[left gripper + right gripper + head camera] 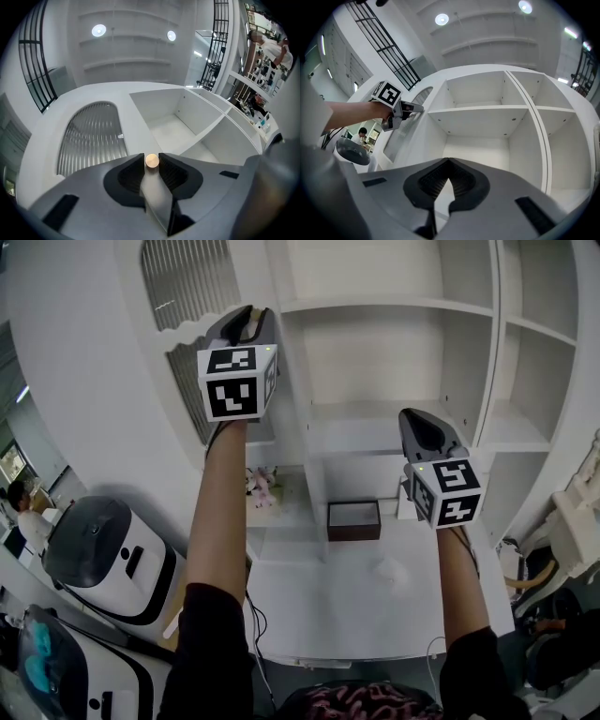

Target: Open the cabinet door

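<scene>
In the head view the left gripper [248, 322] is raised to the cabinet door [183, 287], which stands swung open at the left of the white shelves [394, 306]. The right gripper [419, 423] is held lower, before the open compartments.

In the left gripper view a small round knob [152, 161] is clamped between the jaws, with the door's ribbed pane beyond.

In the right gripper view the jaws are closed together on nothing, and the shelves are faced.
</scene>
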Motion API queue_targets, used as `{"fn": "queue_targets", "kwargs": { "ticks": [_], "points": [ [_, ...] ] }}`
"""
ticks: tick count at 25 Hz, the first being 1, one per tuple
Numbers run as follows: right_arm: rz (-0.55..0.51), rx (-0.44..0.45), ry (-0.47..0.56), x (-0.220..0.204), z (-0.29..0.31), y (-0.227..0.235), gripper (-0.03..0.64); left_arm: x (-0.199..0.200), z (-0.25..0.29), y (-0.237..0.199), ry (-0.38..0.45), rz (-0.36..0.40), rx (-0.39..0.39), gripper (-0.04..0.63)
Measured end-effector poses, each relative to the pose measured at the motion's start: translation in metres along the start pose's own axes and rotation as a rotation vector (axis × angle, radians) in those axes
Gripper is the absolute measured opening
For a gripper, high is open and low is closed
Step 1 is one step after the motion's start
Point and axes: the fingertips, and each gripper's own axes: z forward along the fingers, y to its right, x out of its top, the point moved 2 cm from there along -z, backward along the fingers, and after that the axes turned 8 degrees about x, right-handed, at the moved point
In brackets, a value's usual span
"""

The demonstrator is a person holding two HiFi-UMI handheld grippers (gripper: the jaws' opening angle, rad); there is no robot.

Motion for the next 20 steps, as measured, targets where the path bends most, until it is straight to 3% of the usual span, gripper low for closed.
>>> {"fn": "queue_targets", "kwargs": {
  "ticks": [20],
  "points": [
    [0.007, 0.007, -0.019, -0.012, 0.003, -0.004, 0.015, 0.001, -0.003, -0.001, 0.009, 0.017, -0.065, 0.091]
  ]
}}
